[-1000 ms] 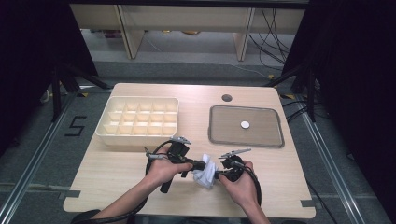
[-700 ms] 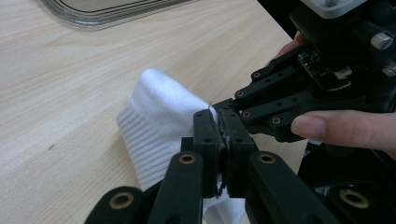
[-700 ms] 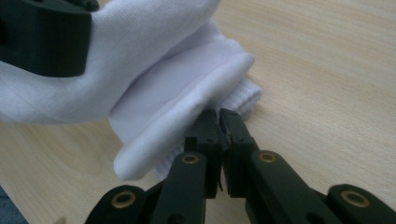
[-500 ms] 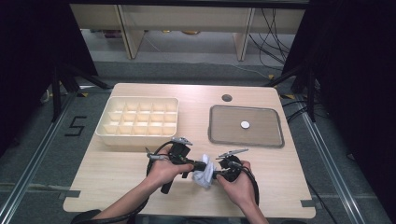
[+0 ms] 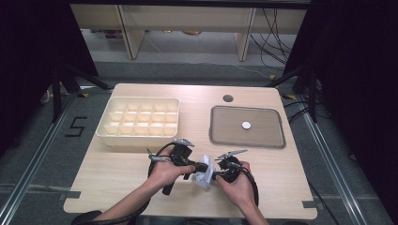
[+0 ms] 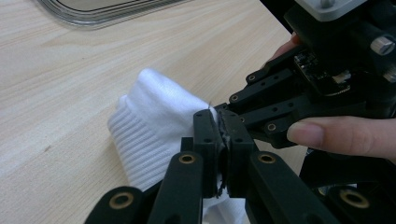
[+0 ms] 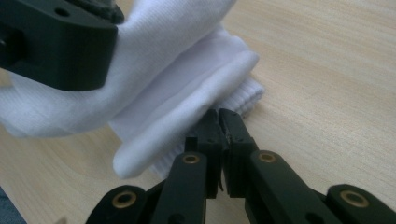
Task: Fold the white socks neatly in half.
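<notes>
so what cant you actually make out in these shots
- White sock: its far end, left gripper view, hidden behind the jaws of the left gripper.
- Sock's overall shape, high view: too small, covered by both hands.
- Small white disc on the tray, high view: too small to identify.
- Right gripper: fabric between its shut jaws, barely visible.

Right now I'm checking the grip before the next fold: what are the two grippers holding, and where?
Both hold the white sock: left gripper pinches its fabric edge, right gripper pinches by the ribbed cuff.
</notes>
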A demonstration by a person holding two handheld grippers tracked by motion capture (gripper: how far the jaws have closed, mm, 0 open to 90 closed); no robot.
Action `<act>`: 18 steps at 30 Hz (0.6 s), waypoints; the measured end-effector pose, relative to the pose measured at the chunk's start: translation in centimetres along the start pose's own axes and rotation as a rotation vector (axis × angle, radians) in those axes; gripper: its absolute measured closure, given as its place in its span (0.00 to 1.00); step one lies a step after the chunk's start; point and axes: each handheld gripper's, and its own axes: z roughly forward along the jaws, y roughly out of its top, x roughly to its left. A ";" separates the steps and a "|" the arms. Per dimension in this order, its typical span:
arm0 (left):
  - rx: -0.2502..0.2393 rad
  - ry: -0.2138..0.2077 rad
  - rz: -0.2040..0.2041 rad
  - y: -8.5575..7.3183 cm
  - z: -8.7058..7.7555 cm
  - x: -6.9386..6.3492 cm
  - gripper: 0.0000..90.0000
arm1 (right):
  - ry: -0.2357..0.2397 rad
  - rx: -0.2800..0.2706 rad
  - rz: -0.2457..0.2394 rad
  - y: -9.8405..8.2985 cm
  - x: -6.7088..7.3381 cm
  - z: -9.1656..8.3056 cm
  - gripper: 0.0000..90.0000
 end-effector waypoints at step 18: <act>0.010 0.004 0.005 0.0 0.4 -0.1 0.96 | 0.006 0.001 -0.014 0.1 0.4 0.3 0.98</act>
